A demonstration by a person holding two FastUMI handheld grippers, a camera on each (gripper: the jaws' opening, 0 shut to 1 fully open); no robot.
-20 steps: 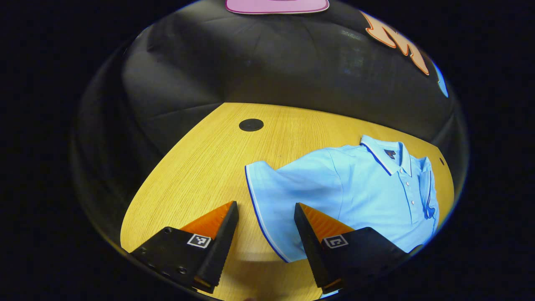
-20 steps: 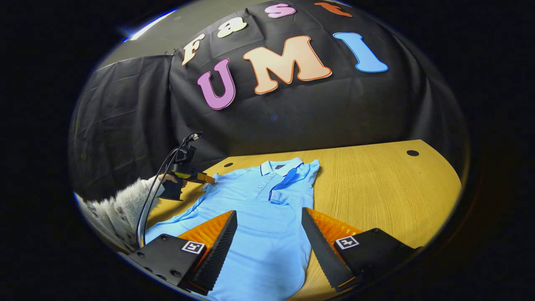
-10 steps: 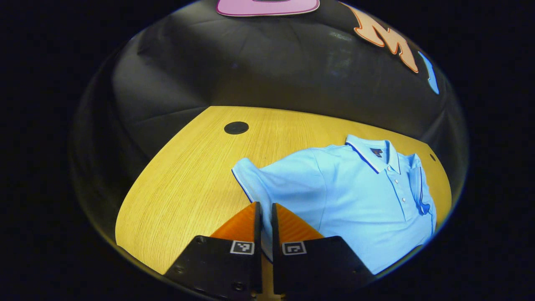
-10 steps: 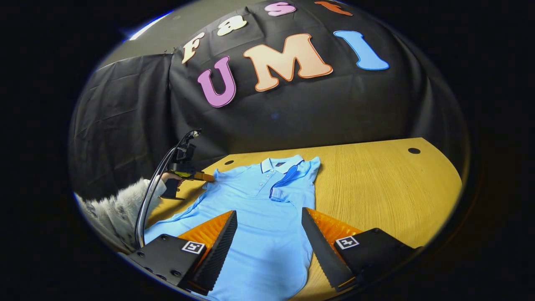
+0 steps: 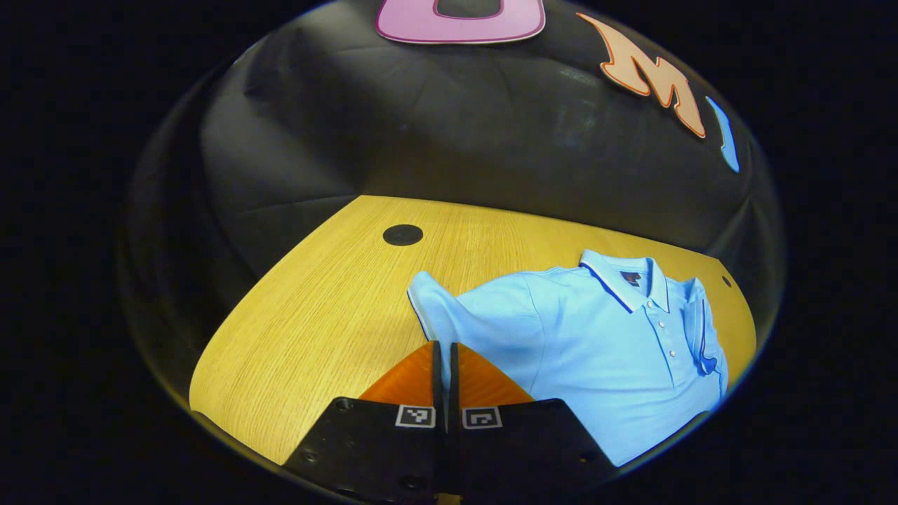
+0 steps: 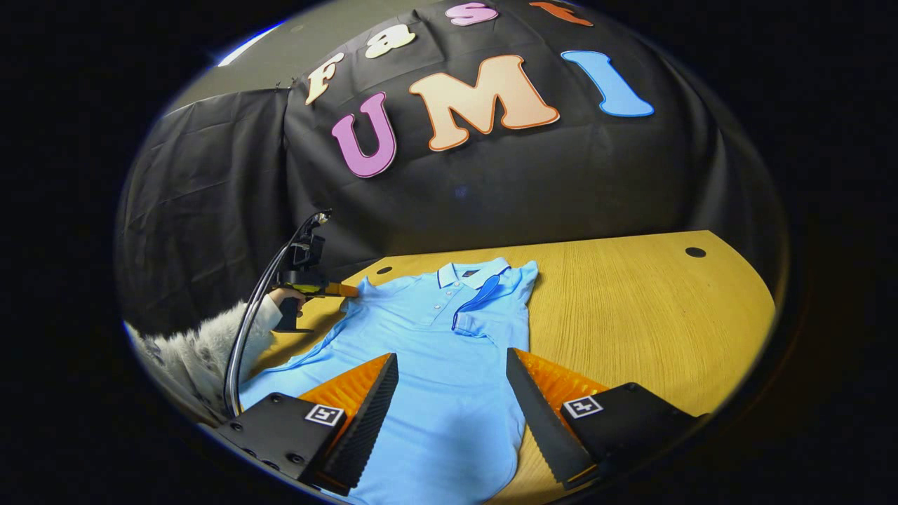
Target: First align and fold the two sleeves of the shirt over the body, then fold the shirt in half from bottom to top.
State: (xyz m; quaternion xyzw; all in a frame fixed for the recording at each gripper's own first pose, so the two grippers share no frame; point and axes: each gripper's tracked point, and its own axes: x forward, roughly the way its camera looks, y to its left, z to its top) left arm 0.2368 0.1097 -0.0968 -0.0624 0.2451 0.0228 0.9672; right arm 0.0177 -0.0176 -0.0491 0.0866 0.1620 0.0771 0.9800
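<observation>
Two sets of jaws, two different states. Our left gripper [image 5: 442, 351] is clenched on the cuff of the left sleeve [image 5: 435, 308]; a second ago its jaws stood wide astride that hem, so the pinch is new. In the right gripper view we see it out at nine o'clock [image 6: 344, 290], with a hand [image 6: 284, 300] in a fuzzy sleeve [image 6: 203, 347] behind it, and the cuff looks lifted slightly off the table [image 6: 631, 308]. Our right gripper [image 6: 452, 393] hangs released above the lower body of the shirt [image 6: 435, 365], touching nothing that we can see, much as it did a second ago.

We read the change this way: the right sleeve [image 6: 491, 301] already lies folded over the chest at one o'clock from our right jaws, so the fresh grip starts the second sleeve fold. The bottom-to-top fold is not yet begun.

The shirt lies face up, collar [image 5: 631, 273] toward twelve o'clock, buttons showing. Bare wood runs out toward three o'clock in the right gripper view, with a dark round grommet [image 5: 403, 235] at eleven o'clock from the left jaws. Black cloth [image 6: 491, 196] walls the booth behind.
</observation>
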